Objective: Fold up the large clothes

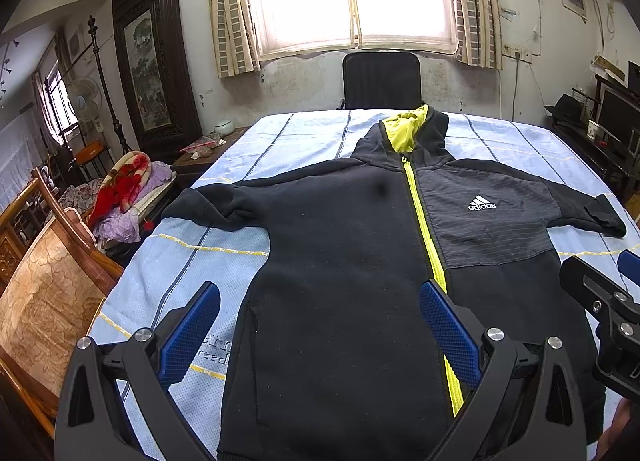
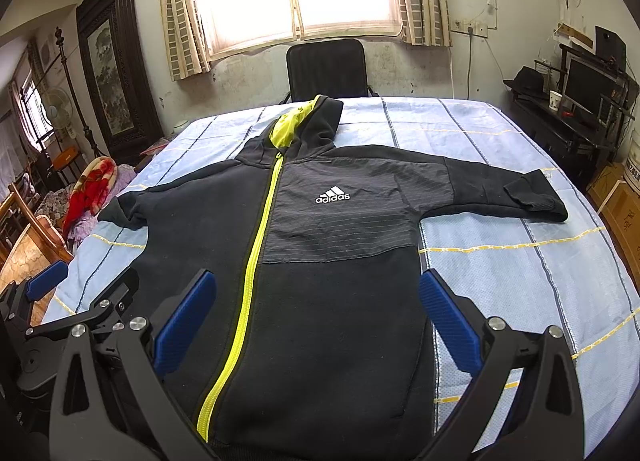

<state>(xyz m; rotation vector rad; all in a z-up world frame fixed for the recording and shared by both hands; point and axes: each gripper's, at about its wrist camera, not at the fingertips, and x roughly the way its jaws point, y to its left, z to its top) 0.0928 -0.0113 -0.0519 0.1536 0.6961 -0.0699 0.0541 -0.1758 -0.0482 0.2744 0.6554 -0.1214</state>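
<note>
On my far left a carved wooden chair stands beside the table. My left gripper hangs over the lower left half of the black zip-up hooded jacket with a lime-yellow zipper, jaws spread wide with nothing between the blue ribbed pads. The jacket lies flat, front up, on the pale blue checked tablecloth, hood toward the black office chair under the bright window, sleeves spread out to both sides. My right gripper hovers over the hem's right half, jaws likewise wide apart and empty. A dark desk stands at far right.
</note>
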